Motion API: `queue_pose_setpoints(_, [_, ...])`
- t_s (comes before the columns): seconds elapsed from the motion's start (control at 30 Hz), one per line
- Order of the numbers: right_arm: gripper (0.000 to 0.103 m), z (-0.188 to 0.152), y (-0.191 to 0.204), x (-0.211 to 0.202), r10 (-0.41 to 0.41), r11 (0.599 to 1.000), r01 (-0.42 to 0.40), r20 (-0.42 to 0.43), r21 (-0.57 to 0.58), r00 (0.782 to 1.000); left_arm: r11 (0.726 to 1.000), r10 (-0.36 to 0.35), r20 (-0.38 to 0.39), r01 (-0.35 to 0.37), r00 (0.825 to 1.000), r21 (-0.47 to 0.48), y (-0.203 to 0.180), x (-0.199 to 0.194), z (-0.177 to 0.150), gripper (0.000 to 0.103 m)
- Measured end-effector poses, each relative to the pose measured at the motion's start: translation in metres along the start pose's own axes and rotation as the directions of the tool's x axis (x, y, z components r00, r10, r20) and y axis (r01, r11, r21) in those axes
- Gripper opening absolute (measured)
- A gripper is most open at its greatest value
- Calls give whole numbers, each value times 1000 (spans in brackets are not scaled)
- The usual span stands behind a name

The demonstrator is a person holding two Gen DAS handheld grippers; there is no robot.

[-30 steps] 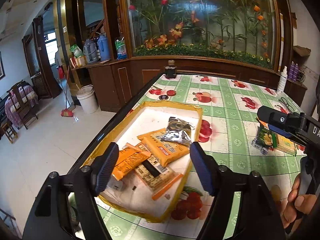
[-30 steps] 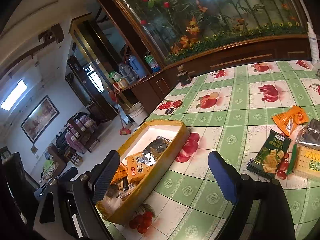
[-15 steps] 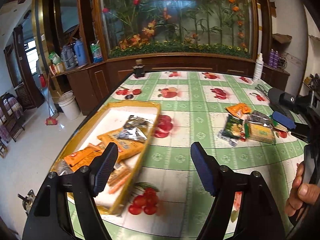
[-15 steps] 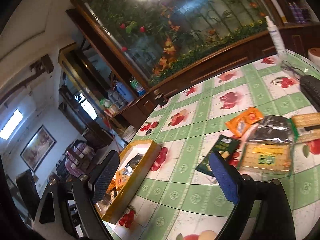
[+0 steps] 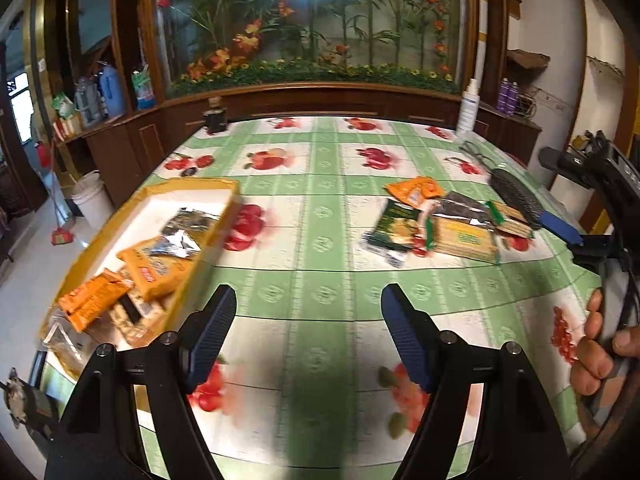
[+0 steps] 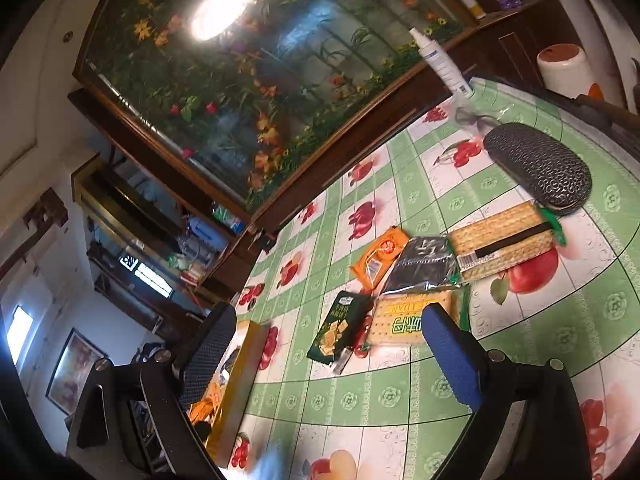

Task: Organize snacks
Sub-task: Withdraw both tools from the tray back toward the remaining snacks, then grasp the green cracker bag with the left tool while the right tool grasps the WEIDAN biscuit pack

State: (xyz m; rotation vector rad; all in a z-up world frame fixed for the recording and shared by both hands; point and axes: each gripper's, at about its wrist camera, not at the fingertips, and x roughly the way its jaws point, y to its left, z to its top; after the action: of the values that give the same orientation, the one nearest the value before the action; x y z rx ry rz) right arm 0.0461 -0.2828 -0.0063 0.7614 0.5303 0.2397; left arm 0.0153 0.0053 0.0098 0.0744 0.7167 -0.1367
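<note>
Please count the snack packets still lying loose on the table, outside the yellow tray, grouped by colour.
Orange packet: 1
Dark silver packet: 1
Dark green packet: 1
Yellow cracker packets: 2
Total: 5

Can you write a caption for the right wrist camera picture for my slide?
Open right gripper hovers over the fruit-print table, facing loose snack packets beside a black case.

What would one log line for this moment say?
left gripper: open, empty | right gripper: open, empty | tray: holds snacks | loose snacks: on table
</note>
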Motion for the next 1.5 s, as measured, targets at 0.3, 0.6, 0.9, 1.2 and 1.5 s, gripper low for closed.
queue_pose_setpoints(0.3, [97,3,10,-9,-29,1000,29,28,-1,999,995,-80,-4,80,997,64,-40,-7,-1,75])
queue_pose_setpoints(0.6, [98,10,8,0,-143,970,130,-47,-206,989,999,-40,-64,42,997,30,-21,33,8,75])
queue_pose_setpoints(0.9, [98,-5,0,45,-236,888,121,-214,-444,948,992,-100,-142,110,985,65,-29,79,26,75])
queue_pose_setpoints(1.2, [97,-22,9,96,-295,764,26,-312,-645,903,981,-144,-209,168,967,101,-46,125,57,75])
queue_pose_setpoints(1.5, [95,-18,5,128,-343,722,4,-353,-691,871,970,-170,-261,209,950,127,-64,163,67,75])
